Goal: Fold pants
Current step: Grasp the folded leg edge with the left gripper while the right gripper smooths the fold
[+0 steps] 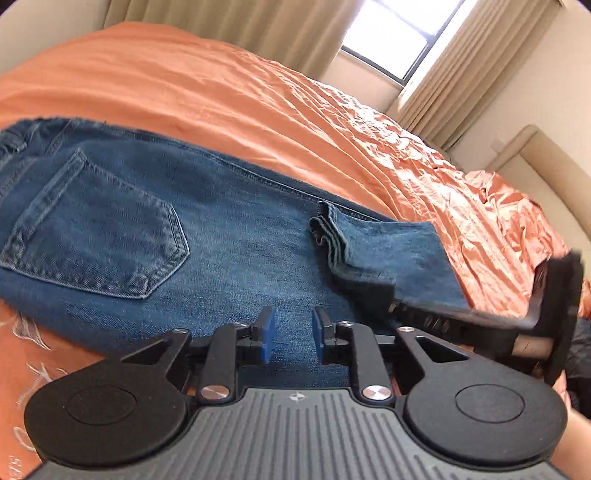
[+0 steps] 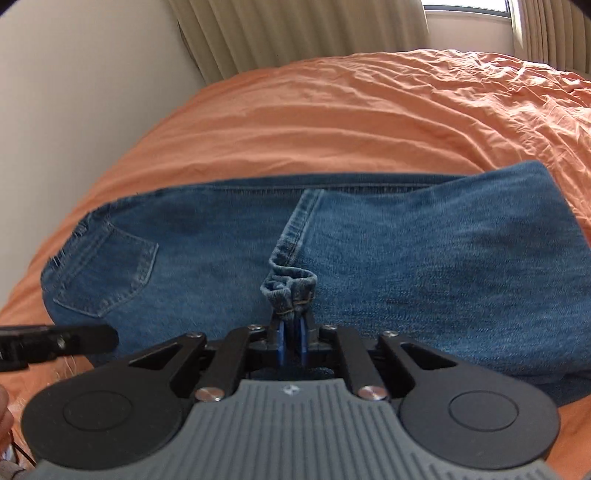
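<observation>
Blue jeans point(image 1: 229, 236) lie across an orange bedspread point(image 1: 221, 92), folded so the leg hems point(image 1: 328, 230) rest on the seat, beside the back pocket point(image 1: 92, 229), which holds nothing visible. The left gripper point(image 1: 289, 334) hovers over the denim with its blue pads point(image 1: 266, 334) apart and nothing between them. The right gripper point(image 2: 291, 341) is clamped on a bunched hem corner point(image 2: 290, 286), pads nearly together. Beige curtains point(image 2: 295, 29) hang behind the bed
</observation>
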